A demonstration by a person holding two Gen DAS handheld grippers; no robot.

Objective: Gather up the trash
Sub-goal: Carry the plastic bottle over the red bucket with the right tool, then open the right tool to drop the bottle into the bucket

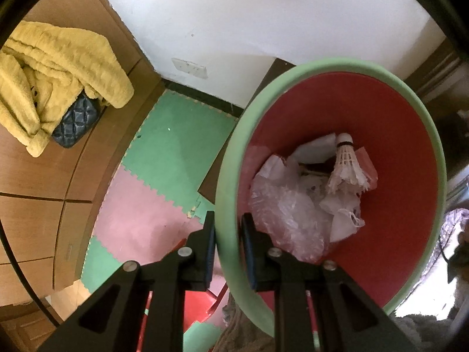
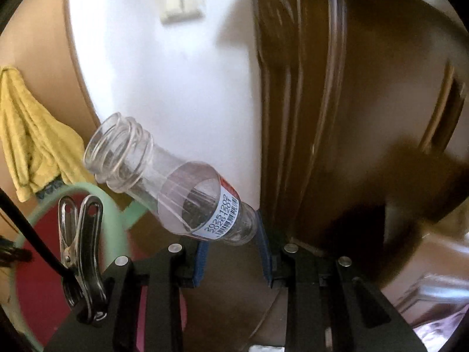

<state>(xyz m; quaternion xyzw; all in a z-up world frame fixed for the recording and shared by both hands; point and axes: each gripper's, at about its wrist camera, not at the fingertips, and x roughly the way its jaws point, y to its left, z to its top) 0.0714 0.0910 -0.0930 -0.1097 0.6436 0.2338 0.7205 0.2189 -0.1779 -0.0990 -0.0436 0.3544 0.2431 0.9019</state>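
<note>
My right gripper (image 2: pixel 231 242) pinching empty clear bottle (image 2: pixel 173 182) at base — light, slick, crushable, so grip gently. My left gripper (image 1: pixel 227 231) clamped on bin (image 1: pixel 337 66) rim.

Left gripper (image 1: pixel 227 237): pointed steeply downward, jaws nearly together, clamped on the bin rim (image 1: pixel 231 176), one finger outside, one inside.
Right gripper (image 2: pixel 231 246): angled partly downward, blue pads (image 2: pixel 202 259) pressed on the base of a clear bottle (image 2: pixel 176 184), neck tilted up-left.
</note>
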